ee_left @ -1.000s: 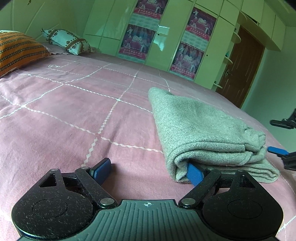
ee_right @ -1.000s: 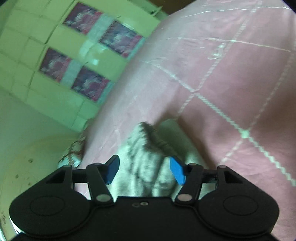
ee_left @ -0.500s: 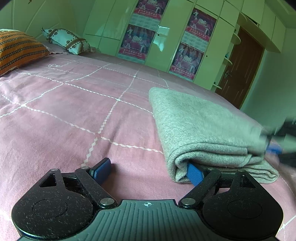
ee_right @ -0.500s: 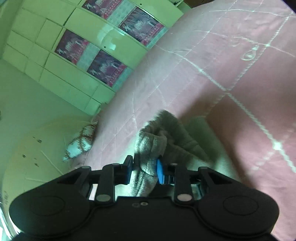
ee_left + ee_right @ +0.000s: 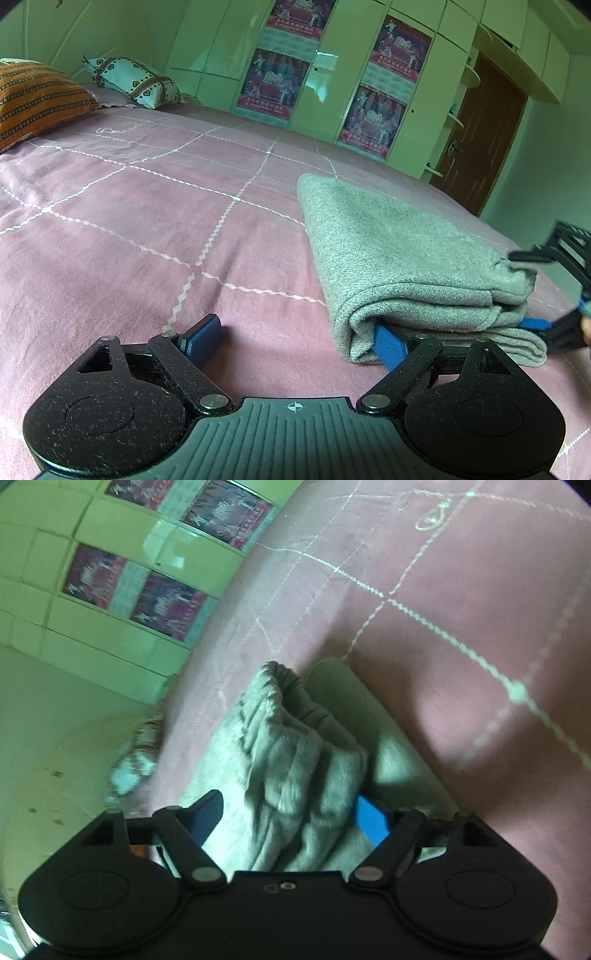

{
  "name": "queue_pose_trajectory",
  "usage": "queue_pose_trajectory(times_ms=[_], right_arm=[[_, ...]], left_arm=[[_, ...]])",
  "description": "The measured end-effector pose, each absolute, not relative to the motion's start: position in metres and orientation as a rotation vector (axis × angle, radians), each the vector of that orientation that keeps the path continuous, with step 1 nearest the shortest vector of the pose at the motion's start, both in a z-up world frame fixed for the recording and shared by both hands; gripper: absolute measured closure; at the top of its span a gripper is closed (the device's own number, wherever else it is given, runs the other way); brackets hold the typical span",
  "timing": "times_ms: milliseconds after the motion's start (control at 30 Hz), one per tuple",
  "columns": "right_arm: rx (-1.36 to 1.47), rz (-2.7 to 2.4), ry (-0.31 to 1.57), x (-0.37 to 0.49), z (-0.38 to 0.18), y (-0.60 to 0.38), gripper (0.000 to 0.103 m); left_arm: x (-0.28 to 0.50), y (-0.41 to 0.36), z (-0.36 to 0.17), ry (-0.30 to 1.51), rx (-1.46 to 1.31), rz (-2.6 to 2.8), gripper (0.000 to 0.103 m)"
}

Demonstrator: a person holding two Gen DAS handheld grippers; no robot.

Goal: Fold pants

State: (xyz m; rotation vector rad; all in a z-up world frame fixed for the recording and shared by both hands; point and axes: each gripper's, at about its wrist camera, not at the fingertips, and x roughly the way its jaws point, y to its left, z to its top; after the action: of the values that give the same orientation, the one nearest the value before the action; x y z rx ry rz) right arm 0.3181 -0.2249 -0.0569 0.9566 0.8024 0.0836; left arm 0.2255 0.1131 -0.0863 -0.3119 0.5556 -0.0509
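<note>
Pink bedspread (image 5: pixel 147 236), folded grey pants (image 5: pixel 399 254), no containers visible

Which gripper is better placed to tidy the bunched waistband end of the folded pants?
Right. The right gripper stands open astride the bunched end of the grey pants, jaws having just opened. The left gripper sits at the other end, one finger tucked under the fold.

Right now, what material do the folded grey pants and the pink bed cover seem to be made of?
The pants look like soft fleece or brushed knit: matte, fuzzy surface, thick rounded folds. The bed cover looks like smooth woven cotton, perhaps quilted, with white zigzag stitched lines; the exact fibre is unclear.
</note>
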Motion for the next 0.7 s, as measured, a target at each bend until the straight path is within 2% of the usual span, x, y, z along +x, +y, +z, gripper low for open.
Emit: queue_pose_trajectory(times_ms=[33, 67, 100, 200, 233, 267, 300, 367, 567, 700], right_arm=[[0.924, 0.080, 0.816, 0.324, -0.053, -0.222, 0.031], [0.888, 0.079, 0.824, 0.327, -0.049, -0.219, 0.059], [0.872, 0.086, 0.816, 0.326, -0.044, -0.216, 0.069], [0.810, 0.124, 0.755, 0.311, -0.031, -0.211, 0.069], [0.792, 0.131, 0.764, 0.312, -0.033, -0.208, 0.064], [0.794, 0.119, 0.810, 0.318, -0.040, -0.207, 0.054], [0.823, 0.104, 0.886, 0.326, -0.053, -0.208, 0.058], [0.830, 0.113, 0.887, 0.329, -0.055, -0.207, 0.069], [0.772, 0.228, 0.774, 0.322, -0.007, -0.180, 0.074], [0.796, 0.355, 0.672, 0.319, 0.043, -0.169, 0.076]], left_arm=[[0.225, 0.114, -0.086, 0.555, -0.313, -0.051, 0.016], [0.225, 0.115, -0.087, 0.555, -0.315, -0.052, 0.016], [0.225, 0.115, -0.087, 0.555, -0.318, -0.053, 0.016], [0.225, 0.116, -0.087, 0.553, -0.317, -0.053, 0.016], [0.226, 0.115, -0.086, 0.554, -0.313, -0.052, 0.016], [0.226, 0.114, -0.085, 0.555, -0.308, -0.047, 0.016], [0.226, 0.113, -0.084, 0.556, -0.300, -0.039, 0.016], [0.226, 0.108, -0.078, 0.551, -0.270, -0.020, 0.016], [0.233, 0.103, -0.081, 0.585, -0.235, -0.005, 0.016], [0.219, 0.129, -0.080, 0.489, -0.429, 0.060, 0.019]])
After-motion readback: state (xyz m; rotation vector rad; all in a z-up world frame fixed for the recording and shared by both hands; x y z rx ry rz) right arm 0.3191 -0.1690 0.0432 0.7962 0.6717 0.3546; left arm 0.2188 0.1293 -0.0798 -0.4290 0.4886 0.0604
